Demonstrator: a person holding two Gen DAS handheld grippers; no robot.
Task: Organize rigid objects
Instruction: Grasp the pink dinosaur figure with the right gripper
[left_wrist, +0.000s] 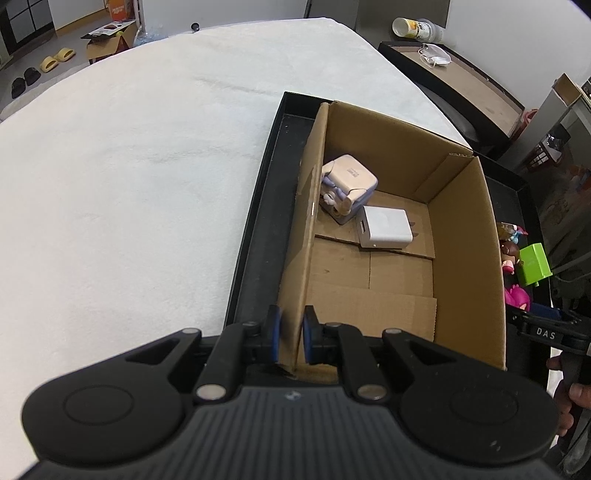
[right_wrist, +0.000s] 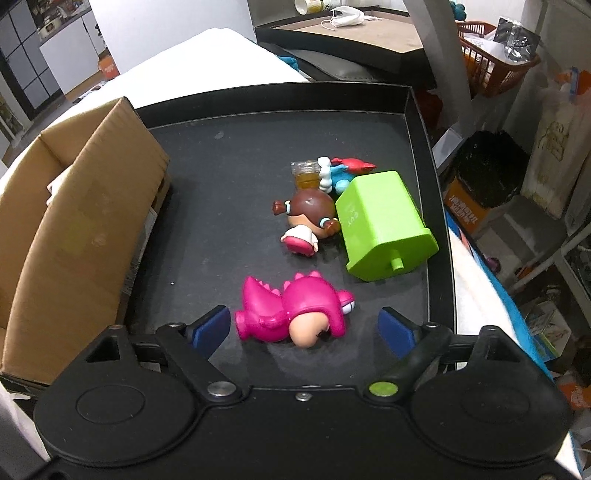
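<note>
On my black tray (right_wrist: 417, 122) the cardboard box (left_wrist: 465, 236) fills the left side, and my left gripper (left_wrist: 291, 338) is pinched shut on its near left wall, with a white charger (left_wrist: 386, 227) and what looks like a pale cased gadget (left_wrist: 349, 186) lying toward its far-left corner. By the tray's right edge lie a green block (right_wrist: 384, 229), a brown-haired doll (right_wrist: 310, 221) and, nearest, a pink dinosaur figure (right_wrist: 291, 314); my right gripper (right_wrist: 304, 332) straddles that figure, fingers apart and clear of it.

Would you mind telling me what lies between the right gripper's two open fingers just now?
The pink dinosuit figurine lies on its side on the black tray between them, untouched by either pad, as the right wrist view shows.
</note>
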